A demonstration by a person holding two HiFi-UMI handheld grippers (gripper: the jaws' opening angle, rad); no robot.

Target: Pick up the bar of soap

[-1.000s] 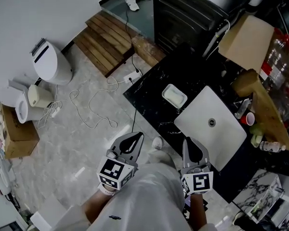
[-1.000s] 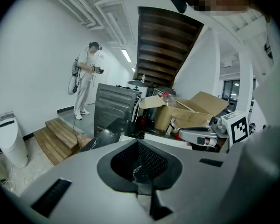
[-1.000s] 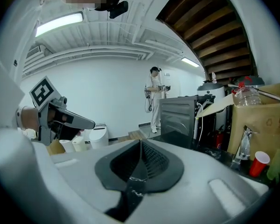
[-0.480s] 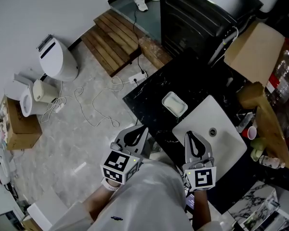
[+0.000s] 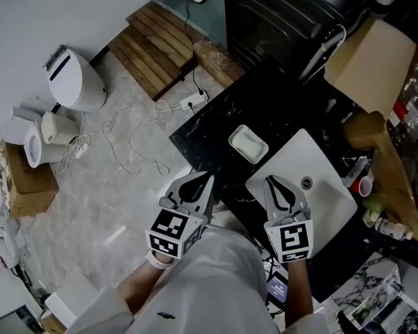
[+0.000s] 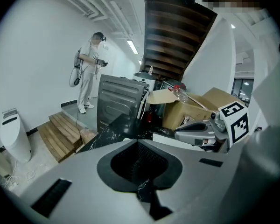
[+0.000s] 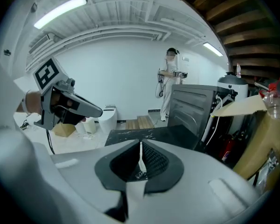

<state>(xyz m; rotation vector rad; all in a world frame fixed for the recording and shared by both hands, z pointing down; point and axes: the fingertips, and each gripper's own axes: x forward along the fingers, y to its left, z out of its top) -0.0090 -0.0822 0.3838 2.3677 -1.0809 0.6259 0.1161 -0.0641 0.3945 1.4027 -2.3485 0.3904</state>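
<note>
The grey plastic left gripper (image 5: 205, 179) and right gripper (image 5: 270, 182) are being held with fingers clenched on nothing. The pale rectangular bar of soap (image 5: 249, 144) is lying in a white dish (image 5: 233, 137), ahead of both fingertips and well apart from them. The reach appears to be in hand. Next, jaws are needing to be opened around the soap.

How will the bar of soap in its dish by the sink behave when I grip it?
Probably rigid: the bar of soap looks like a flat solid block. Beside the sink, it may be wet and slippery, so it could squirt from the jaws. The shallow soap dish looks light and might slide with it.
</note>
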